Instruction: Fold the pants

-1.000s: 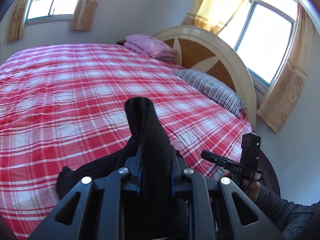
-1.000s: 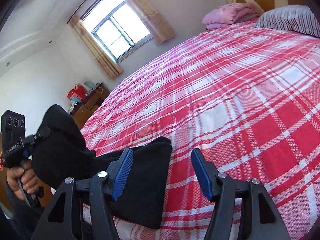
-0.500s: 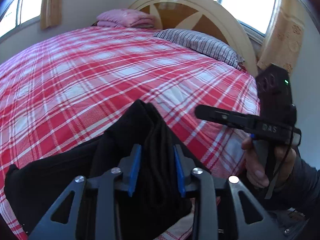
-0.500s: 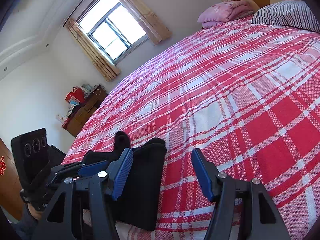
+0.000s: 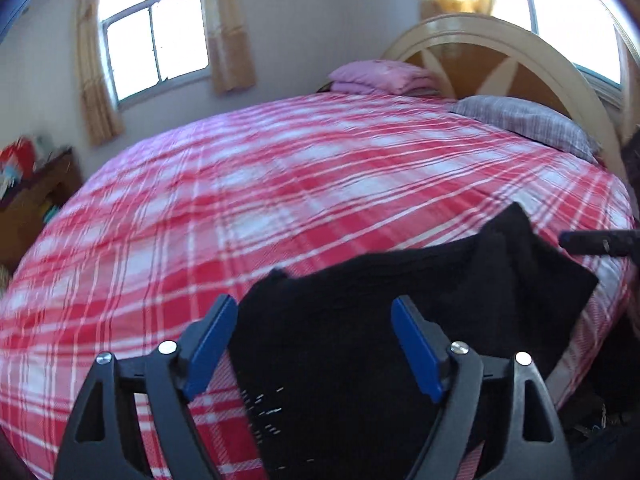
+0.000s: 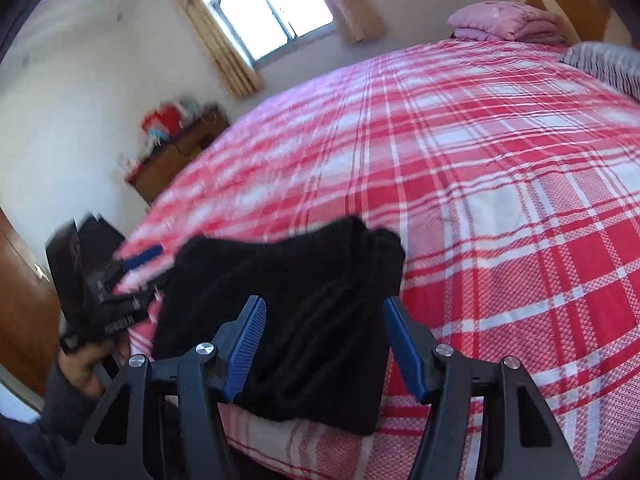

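Lying in a dark folded bundle, the pants (image 5: 400,320) sit on the near corner of the bed (image 5: 280,184), no longer pinched upright as they were a moment ago. Left tool (image 5: 312,344) has just been opening: blue pads now stand wide apart with the cloth below and between them, nothing pressing on it, so it reads as a release. Before, that tool clamped a bunched ridge of the fabric; now the ridge has dropped flat, one peak still sticking up at the far edge. Right tool (image 6: 324,344) is part open, same gap as before, its pads either side of the bundle and not squeezing it as far as the right view shows. Judgement: this fold has been laid down and let go; what remains is probably smoothing, or one more fold if the bundle is still too long. Frames are blurred, so the edges are hard to check. Beyond: pink blanket (image 5: 384,76), striped pillow (image 5: 524,120), headboard (image 5: 500,40).
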Action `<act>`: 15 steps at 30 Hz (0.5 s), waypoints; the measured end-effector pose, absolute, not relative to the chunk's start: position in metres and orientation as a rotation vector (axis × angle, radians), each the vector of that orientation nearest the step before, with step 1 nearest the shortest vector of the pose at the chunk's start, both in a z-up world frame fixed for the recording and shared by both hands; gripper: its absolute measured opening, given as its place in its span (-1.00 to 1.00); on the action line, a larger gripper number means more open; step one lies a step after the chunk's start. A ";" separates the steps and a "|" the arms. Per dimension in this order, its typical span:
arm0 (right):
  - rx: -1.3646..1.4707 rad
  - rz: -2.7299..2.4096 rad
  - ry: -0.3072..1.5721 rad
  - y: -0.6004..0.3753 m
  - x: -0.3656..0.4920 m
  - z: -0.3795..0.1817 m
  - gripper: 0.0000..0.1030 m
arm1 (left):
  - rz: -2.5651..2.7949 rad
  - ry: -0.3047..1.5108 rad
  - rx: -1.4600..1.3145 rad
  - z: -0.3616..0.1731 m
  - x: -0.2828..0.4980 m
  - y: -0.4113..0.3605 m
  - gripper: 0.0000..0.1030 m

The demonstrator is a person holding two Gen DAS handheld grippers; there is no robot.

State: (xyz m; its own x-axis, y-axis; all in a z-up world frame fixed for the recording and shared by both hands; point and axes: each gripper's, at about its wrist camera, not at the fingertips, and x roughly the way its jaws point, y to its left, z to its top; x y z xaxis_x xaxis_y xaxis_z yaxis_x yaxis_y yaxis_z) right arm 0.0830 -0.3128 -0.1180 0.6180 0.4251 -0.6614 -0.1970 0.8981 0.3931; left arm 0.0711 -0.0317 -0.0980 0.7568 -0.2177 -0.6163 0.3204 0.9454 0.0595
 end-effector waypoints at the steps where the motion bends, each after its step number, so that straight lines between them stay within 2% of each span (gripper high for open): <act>1: 0.257 0.361 0.856 -0.308 0.081 -0.122 0.06 | -0.282 0.666 0.150 -0.104 0.073 -0.026 0.61; 3: 0.158 0.312 0.902 -0.301 0.079 -0.129 -0.31 | -0.263 0.699 0.116 -0.112 0.078 -0.015 0.66; 6: 0.128 0.299 0.958 -0.307 0.080 -0.139 -0.33 | -0.251 0.704 0.073 -0.119 0.078 -0.013 0.94; 12: 0.066 0.286 0.983 -0.309 0.079 -0.135 -0.32 | -0.230 0.725 0.056 -0.137 0.087 -0.011 1.00; 15: 0.024 0.237 0.916 -0.304 0.079 -0.116 -0.27 | -0.231 0.738 0.011 -0.140 0.091 -0.006 1.00</act>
